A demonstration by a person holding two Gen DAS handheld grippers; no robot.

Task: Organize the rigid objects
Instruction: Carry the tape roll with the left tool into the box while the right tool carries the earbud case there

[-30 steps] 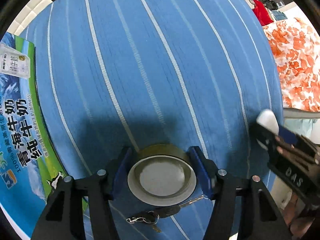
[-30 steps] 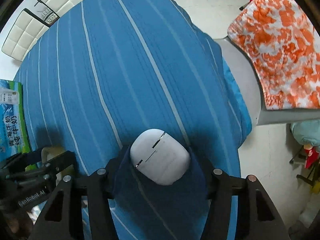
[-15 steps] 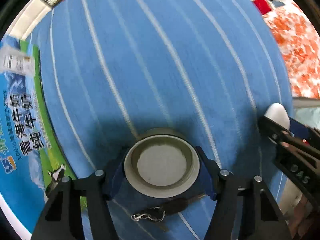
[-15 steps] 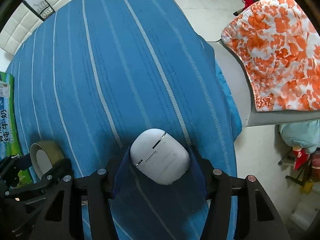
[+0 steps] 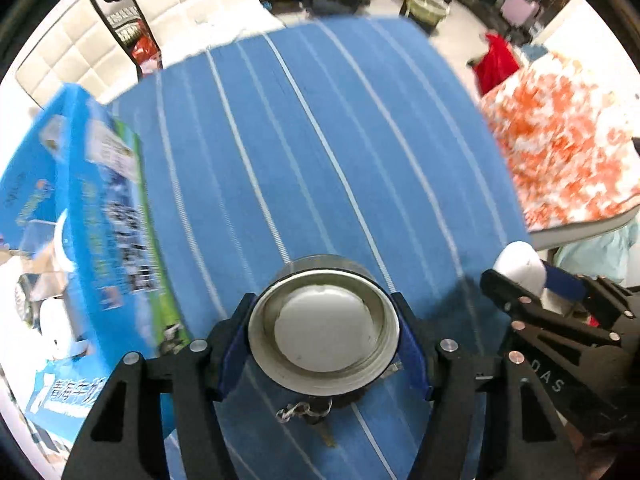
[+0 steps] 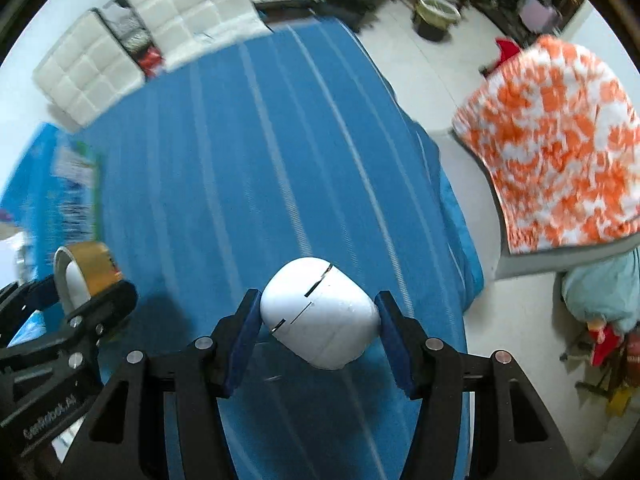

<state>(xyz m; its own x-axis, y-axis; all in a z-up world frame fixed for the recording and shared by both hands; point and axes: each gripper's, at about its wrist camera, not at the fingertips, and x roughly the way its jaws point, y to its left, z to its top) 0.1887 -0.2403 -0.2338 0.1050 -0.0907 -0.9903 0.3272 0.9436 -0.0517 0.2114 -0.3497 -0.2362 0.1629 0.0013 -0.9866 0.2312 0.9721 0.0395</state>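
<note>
My left gripper (image 5: 322, 312) is shut on a brown tape roll (image 5: 280, 312) with a white core, held above the blue striped cloth (image 5: 320, 152). A bunch of keys (image 5: 306, 407) lies on the cloth just under the roll. My right gripper (image 6: 317, 304) is shut on a white rounded case (image 6: 320, 320), also lifted off the cloth. In the right wrist view the tape roll (image 6: 90, 266) shows at the left edge in the left gripper (image 6: 76, 300). In the left wrist view the white case (image 5: 518, 260) shows at the right.
A blue and green milk carton box (image 5: 100, 220) stands along the cloth's left side. An orange and white blanket (image 5: 560, 152) covers a seat to the right. White padded chairs (image 6: 120, 40) stand beyond the far edge, with floor clutter behind.
Both grippers have risen with the tape roll and the white case in them, so the cloth looks farther away and more of the room shows. The keys stayed on the cloth.
</note>
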